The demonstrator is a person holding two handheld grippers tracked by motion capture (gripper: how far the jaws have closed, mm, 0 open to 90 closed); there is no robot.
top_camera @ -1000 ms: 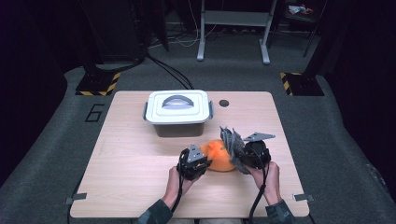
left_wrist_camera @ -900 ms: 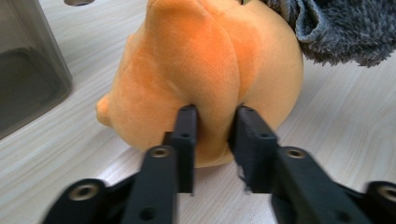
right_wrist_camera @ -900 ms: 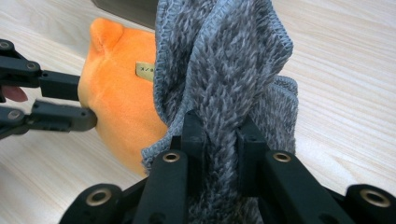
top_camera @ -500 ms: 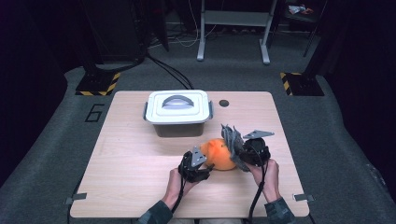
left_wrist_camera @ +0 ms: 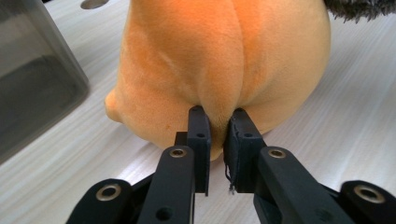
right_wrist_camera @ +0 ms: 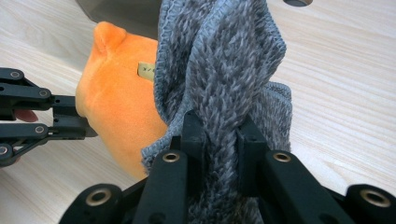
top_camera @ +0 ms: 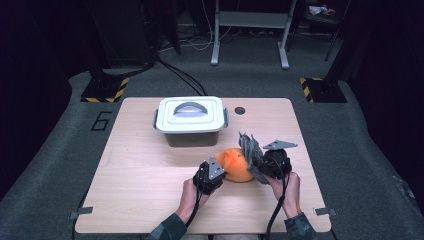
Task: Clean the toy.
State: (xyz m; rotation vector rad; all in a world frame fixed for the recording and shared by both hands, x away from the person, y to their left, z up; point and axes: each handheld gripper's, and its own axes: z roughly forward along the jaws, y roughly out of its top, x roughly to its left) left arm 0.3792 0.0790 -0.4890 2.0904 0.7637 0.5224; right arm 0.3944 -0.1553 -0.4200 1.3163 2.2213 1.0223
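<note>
An orange plush toy [top_camera: 234, 167] lies on the wooden table [top_camera: 140, 170], with a grey knitted cloth [top_camera: 251, 150] draped over its right side. My left gripper [left_wrist_camera: 218, 119] has just been closing and now pinches a fold of the plush [left_wrist_camera: 224, 56] between its pads. From the right, my right gripper [right_wrist_camera: 219, 126] is shut on a thick ridge of the grey knit [right_wrist_camera: 219, 60]. In the right gripper view the plush [right_wrist_camera: 116, 88] shows a small tag, and the left gripper [right_wrist_camera: 88, 119] bites its left side. Both grippers [top_camera: 223, 169] [top_camera: 257, 167] flank the toy near the front edge.
A white lidded container [top_camera: 190, 120] with a grey handle stands behind the toy, mid-table; its translucent wall [left_wrist_camera: 32, 79] is close on the left. A round hole [top_camera: 240, 110] sits in the tabletop beside it. Bare wood stretches left and right.
The left gripper has shifted slightly against the plush, which has been nudged a little. The right gripper and the knit have kept still.
</note>
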